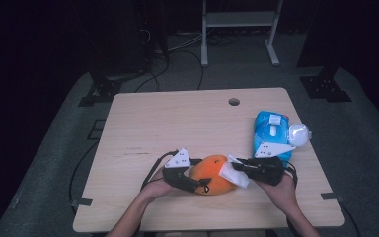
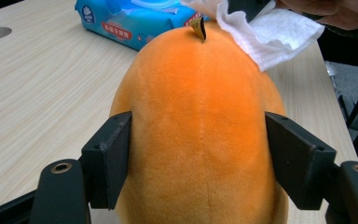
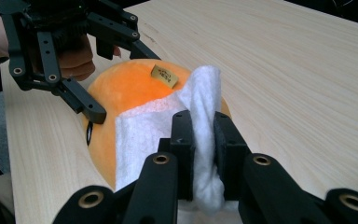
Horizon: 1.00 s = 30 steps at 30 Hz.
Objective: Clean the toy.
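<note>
An orange plush fruit (image 1: 212, 173) lies on its side near the front of the wooden table (image 1: 177, 123). My left gripper (image 1: 200, 185) comes at it from the left. In the left gripper view its pads (image 2: 114, 158) press against both sides of the plush (image 2: 196, 93). My right gripper (image 3: 204, 140) is shut on a folded white wipe (image 3: 144, 135), which lies against the plush's top end (image 3: 126, 88) beside a small yellow tag (image 3: 164, 74). From above, the wipe (image 1: 234, 175) hangs between the right gripper (image 1: 237, 168) and the fruit.
A blue pack of wet wipes (image 1: 269, 131) lies at the right of the table, with a white round object (image 1: 298, 134) at its right side. A cable hole (image 1: 234, 101) sits near the far edge. A person's hands hold both grippers at the front edge.
</note>
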Motion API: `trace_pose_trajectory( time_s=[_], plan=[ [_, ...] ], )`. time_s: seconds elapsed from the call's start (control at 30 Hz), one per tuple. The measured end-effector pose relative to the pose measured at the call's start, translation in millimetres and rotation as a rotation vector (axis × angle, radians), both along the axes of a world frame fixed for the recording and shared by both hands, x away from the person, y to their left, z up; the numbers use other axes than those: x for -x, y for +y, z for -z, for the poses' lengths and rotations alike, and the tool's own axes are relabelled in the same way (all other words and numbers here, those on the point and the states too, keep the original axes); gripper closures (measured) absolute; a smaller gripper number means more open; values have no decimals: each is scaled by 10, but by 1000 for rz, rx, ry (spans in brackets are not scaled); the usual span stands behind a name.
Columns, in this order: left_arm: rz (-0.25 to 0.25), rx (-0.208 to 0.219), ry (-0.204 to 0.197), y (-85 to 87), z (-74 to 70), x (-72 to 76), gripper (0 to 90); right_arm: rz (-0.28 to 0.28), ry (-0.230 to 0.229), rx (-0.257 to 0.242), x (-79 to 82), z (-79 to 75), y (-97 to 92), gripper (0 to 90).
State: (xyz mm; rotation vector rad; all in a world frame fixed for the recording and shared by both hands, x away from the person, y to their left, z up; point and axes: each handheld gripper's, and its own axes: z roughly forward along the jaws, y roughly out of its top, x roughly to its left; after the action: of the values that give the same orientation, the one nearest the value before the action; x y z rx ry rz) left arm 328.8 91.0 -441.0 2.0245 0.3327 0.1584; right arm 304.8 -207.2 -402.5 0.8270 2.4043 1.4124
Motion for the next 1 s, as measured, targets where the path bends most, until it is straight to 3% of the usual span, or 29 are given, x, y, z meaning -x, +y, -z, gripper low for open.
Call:
trace_pose_trajectory(
  time_s=[0.1,0.2,0.3,0.53,0.63,0.83,0.9,1.0],
  plan=[
    [2,-8,-12,-39,-2,21,276,-9,-5,-3,5,-4,50,796],
    [19,-22,-37,-76,-14,67,275,-64,-14,-1,37,-25,195,795],
    [18,-17,-30,-46,-5,57,275,-75,-71,64,83,-43,312,795],
    [2,1,2,6,20,6,275,-8,-32,32,-8,-11,76,796],
    [-7,9,15,16,26,-11,267,3,-38,43,5,1,53,795],
    [1,-15,-34,-70,-4,56,268,-29,-53,32,34,-37,183,794],
    [0,-21,-40,-73,-10,73,268,-35,-74,53,42,-49,221,795],
    [9,-14,-40,-56,0,63,269,-20,-61,42,18,-49,179,795]
  ],
)
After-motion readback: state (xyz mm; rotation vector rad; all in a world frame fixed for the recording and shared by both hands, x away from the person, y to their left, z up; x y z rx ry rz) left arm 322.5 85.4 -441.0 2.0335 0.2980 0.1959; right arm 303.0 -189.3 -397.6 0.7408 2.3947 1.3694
